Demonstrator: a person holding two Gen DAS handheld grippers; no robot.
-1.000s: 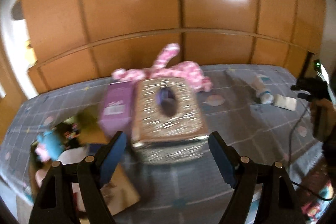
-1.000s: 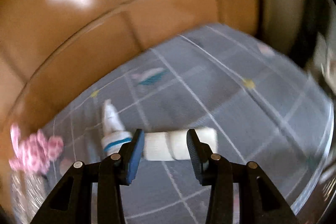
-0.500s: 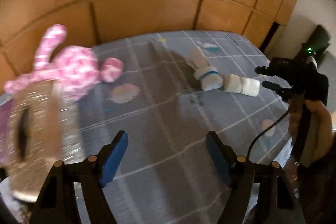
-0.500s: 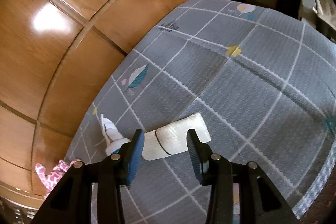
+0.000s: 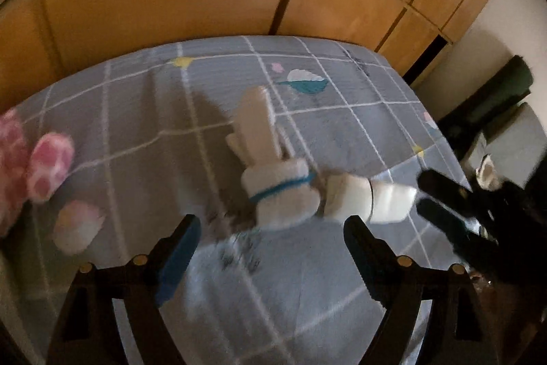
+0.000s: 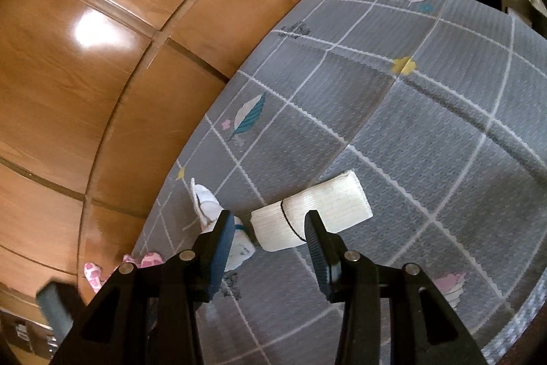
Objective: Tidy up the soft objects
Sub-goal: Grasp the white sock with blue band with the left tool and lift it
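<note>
- The left gripper [image 5: 270,245] had just been opening; its jaws stood wide and empty above the bed [image 5: 136,112].
- A white sock with a blue band [image 5: 277,194] lay just ahead, between the jaw lines, untouched.
- The right gripper [image 6: 270,230] was half open, holding nothing; the white roll [image 6: 307,214] lay on the bed beyond its tips.

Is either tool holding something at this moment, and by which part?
Nothing is held. The left tool has just been opening above the white sock; the right tool stands open over the white roll.
</note>
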